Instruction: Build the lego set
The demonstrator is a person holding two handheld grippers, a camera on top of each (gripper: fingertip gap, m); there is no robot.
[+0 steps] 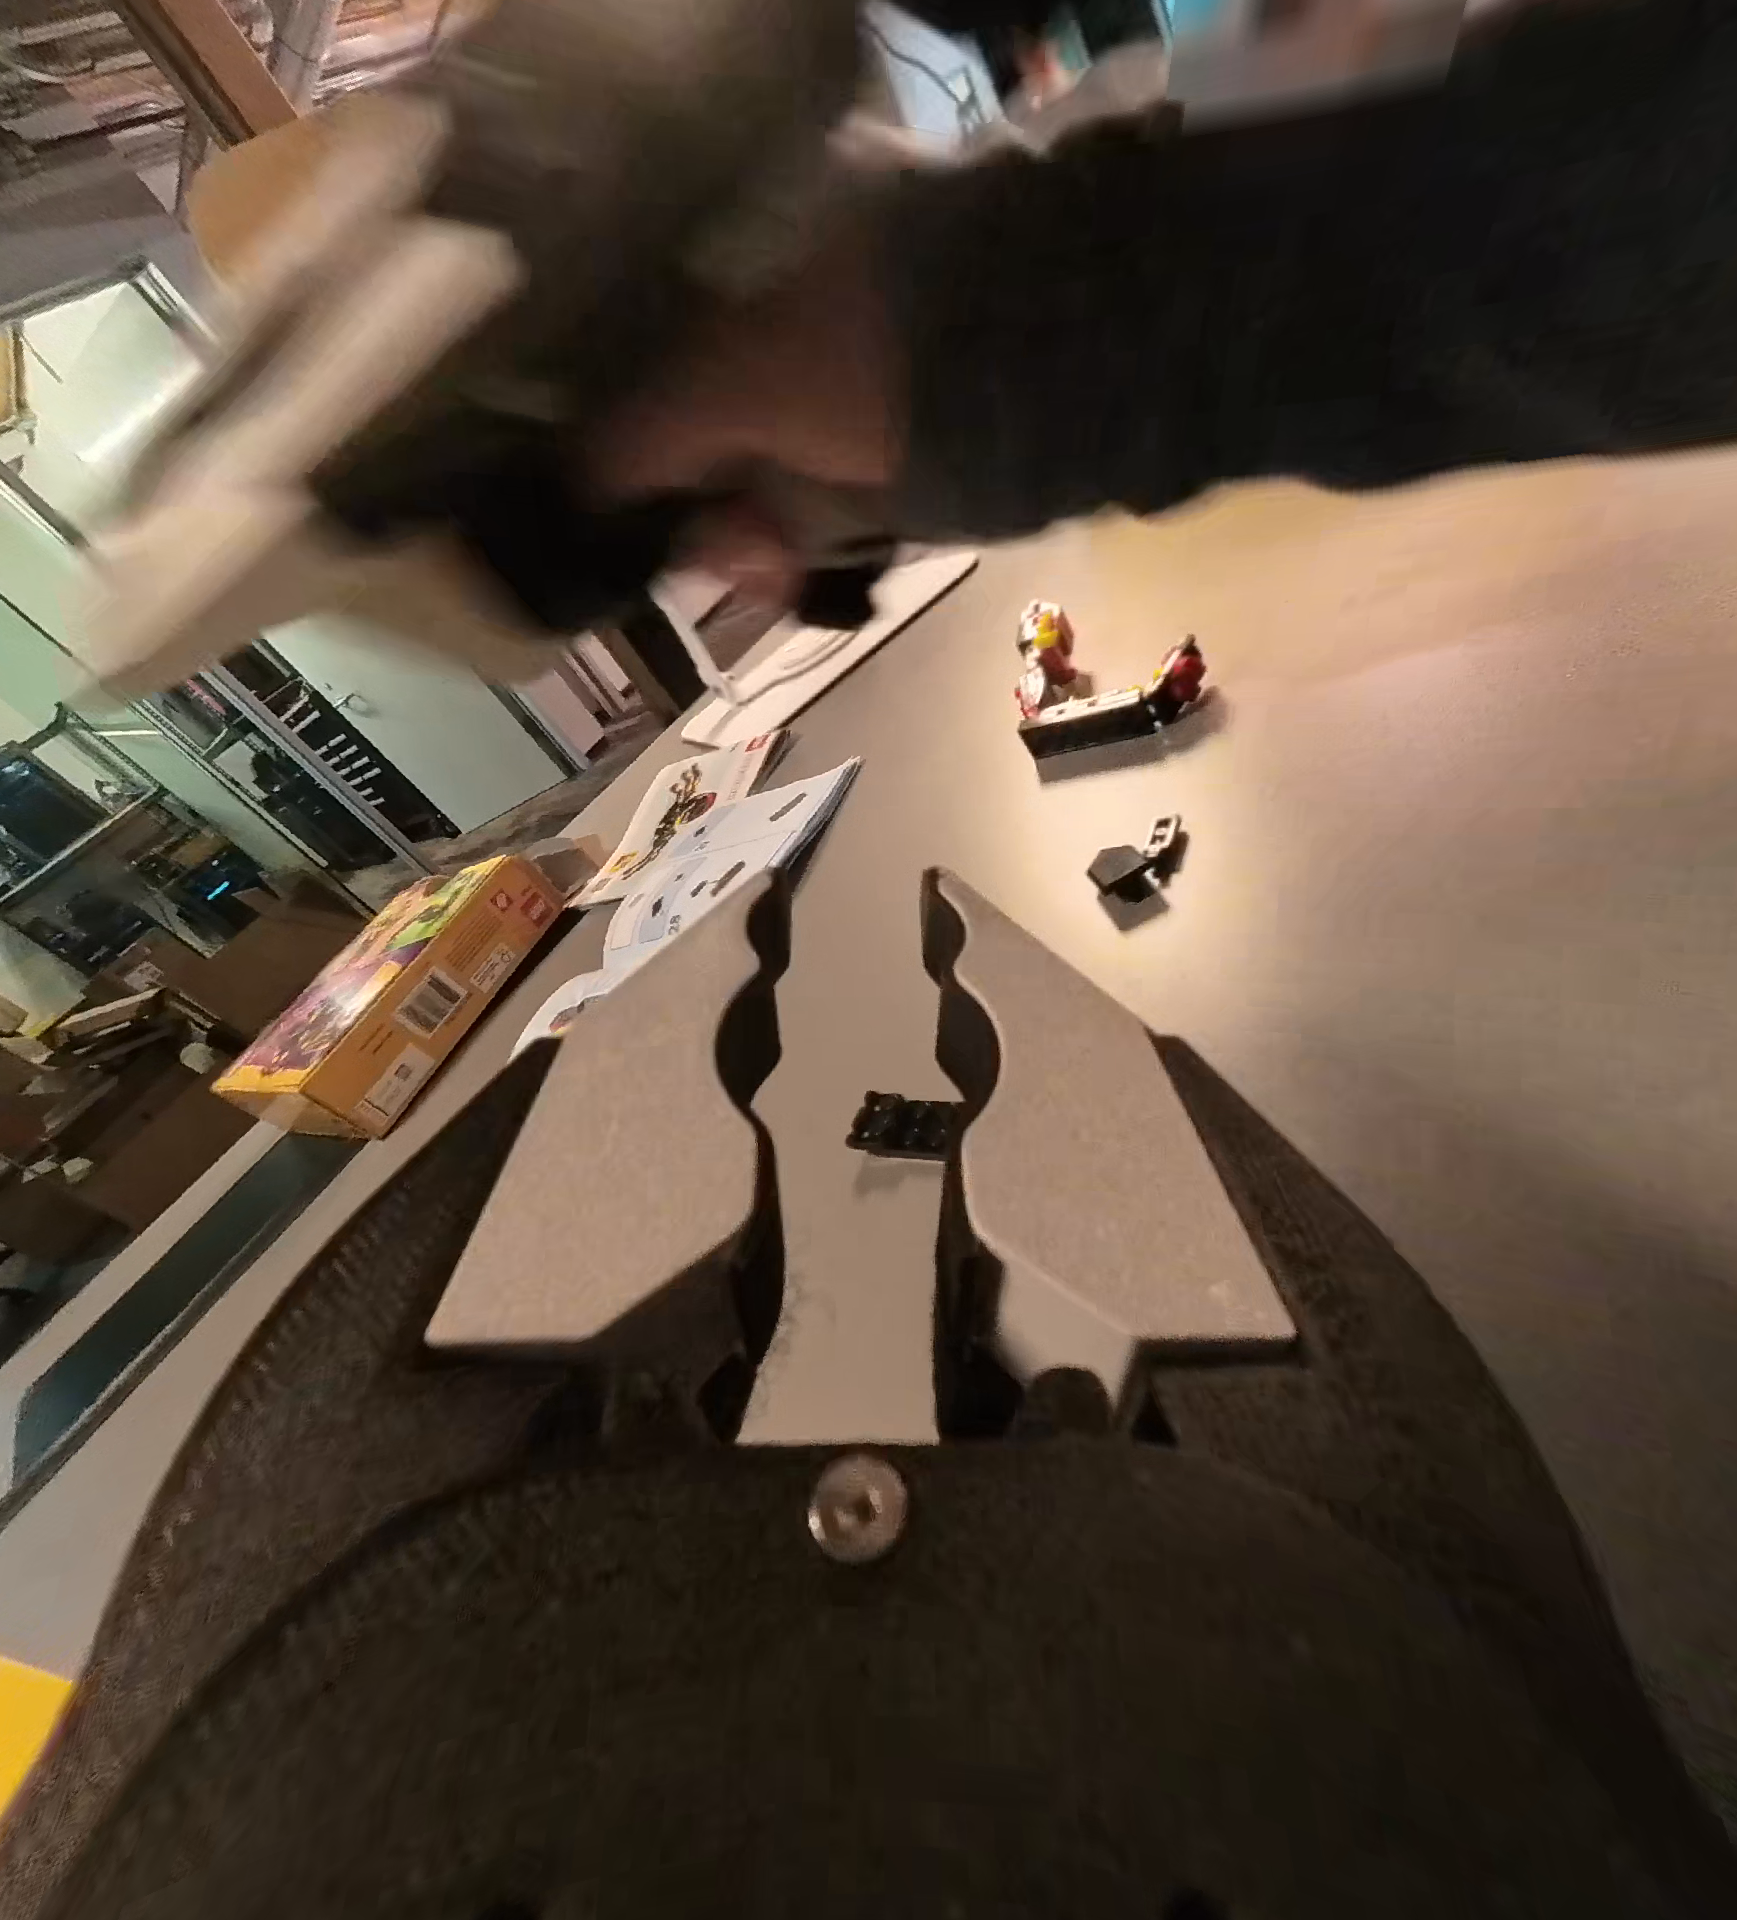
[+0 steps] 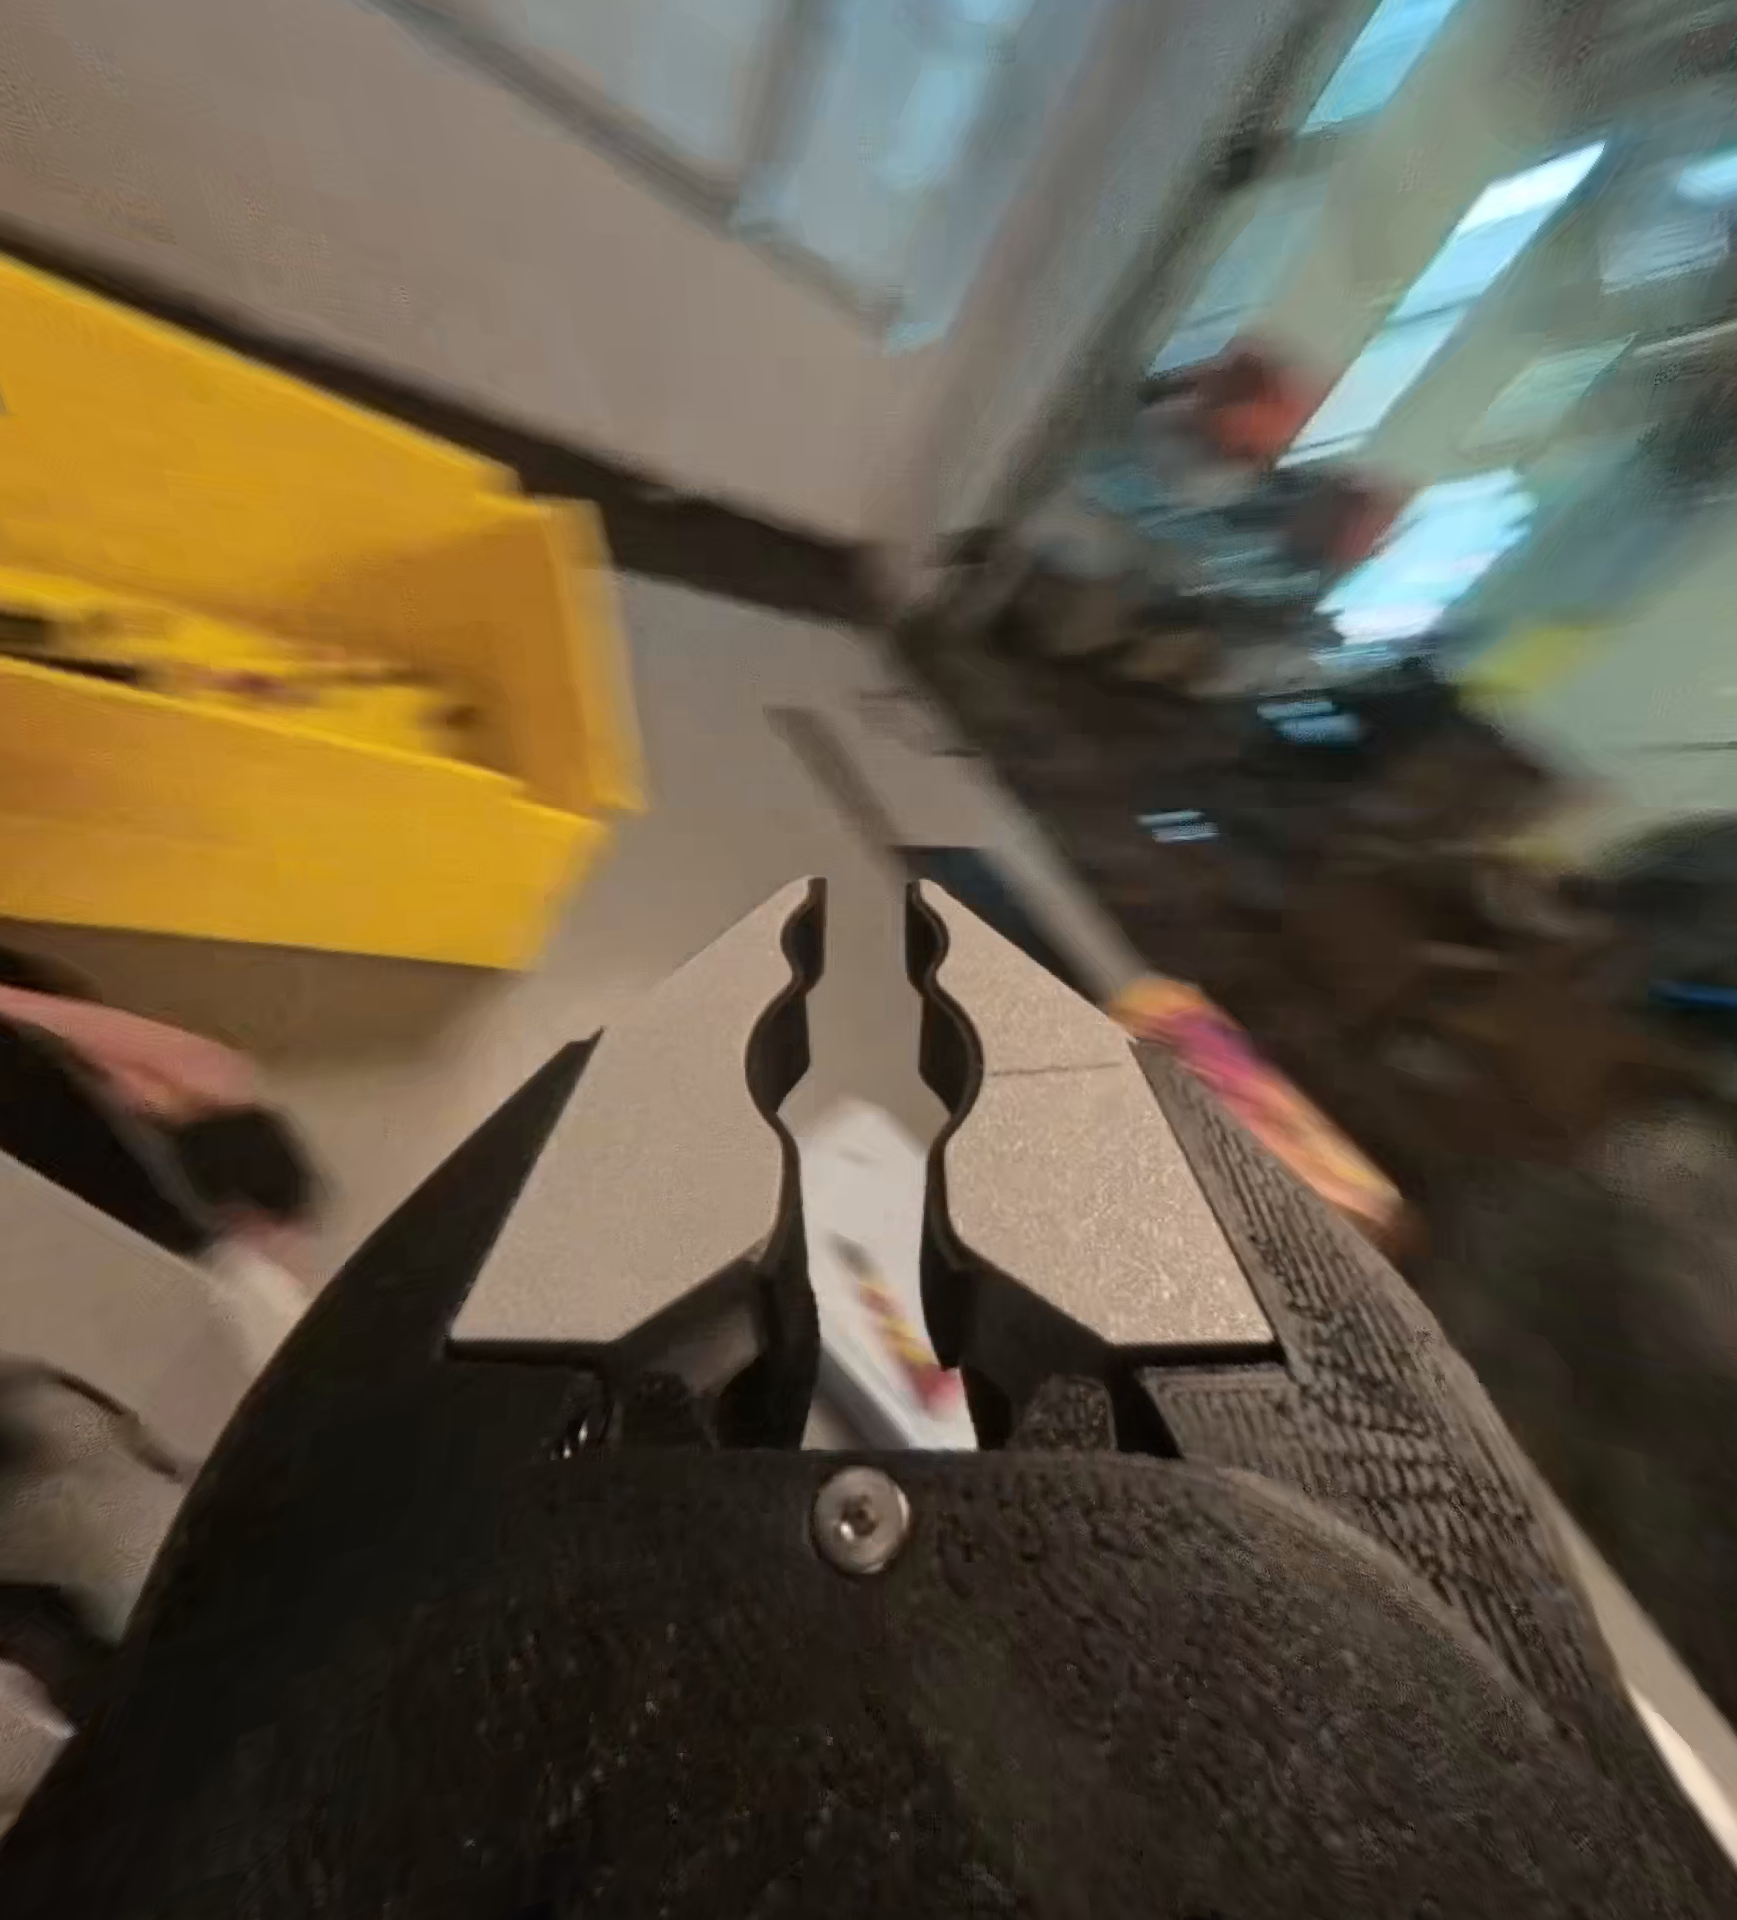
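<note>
The left tool (image 1: 853, 883) hangs parted and empty over a small black brick (image 1: 900, 1122) on the table (image 1: 1363, 1039), while the right tool (image 2: 866, 888), slightly parted, grips nothing.

Booklet (image 1: 729, 831) left of the partial model (image 1: 1103, 691) (box (image 1: 396, 997) farther left), on the table (image 1: 1363, 1039).
</note>
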